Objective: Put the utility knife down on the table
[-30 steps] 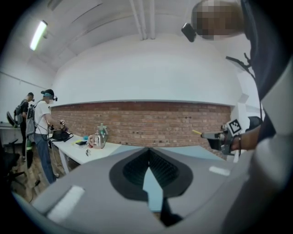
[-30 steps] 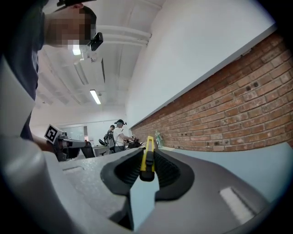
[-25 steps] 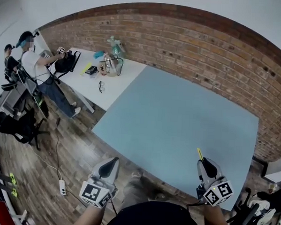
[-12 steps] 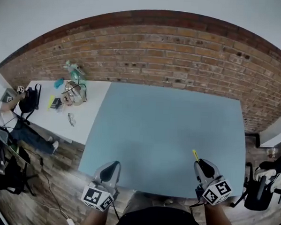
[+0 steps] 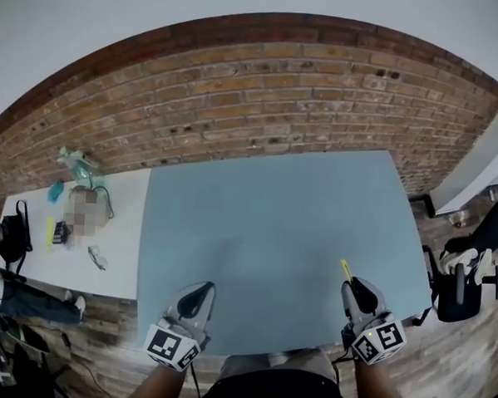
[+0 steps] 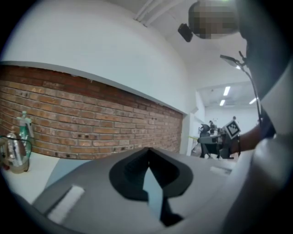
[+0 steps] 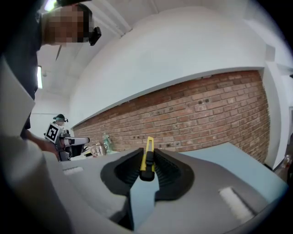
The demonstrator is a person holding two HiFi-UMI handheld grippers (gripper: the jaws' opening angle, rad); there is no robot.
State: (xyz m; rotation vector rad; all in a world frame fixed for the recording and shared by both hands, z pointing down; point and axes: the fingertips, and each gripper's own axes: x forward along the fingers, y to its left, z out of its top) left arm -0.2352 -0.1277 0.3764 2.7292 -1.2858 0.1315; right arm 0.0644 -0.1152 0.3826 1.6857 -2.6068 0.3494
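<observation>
The yellow utility knife [image 7: 147,158] stands upright between the dark pads of my right gripper [image 7: 148,153], which is shut on it. From the head view its yellow tip [image 5: 344,270] sticks out past the right gripper [image 5: 352,289], over the near right part of the blue table [image 5: 264,220]. My left gripper [image 5: 200,293] hovers at the table's near edge, to the left. In the left gripper view its tips [image 6: 147,151] meet with nothing between them. Both grippers point nearly level toward the brick wall [image 5: 263,95].
A white table [image 5: 118,241] adjoins the blue one on the left, with bottles [image 5: 77,167] and small items on it. A dark chair [image 5: 465,280] stands past the right edge. Wooden floor [image 5: 100,344] lies below the near edges.
The view has swung round, so the blue table now lies straight ahead. My left gripper has come from over the floor to the table's near edge. The right one still holds the knife.
</observation>
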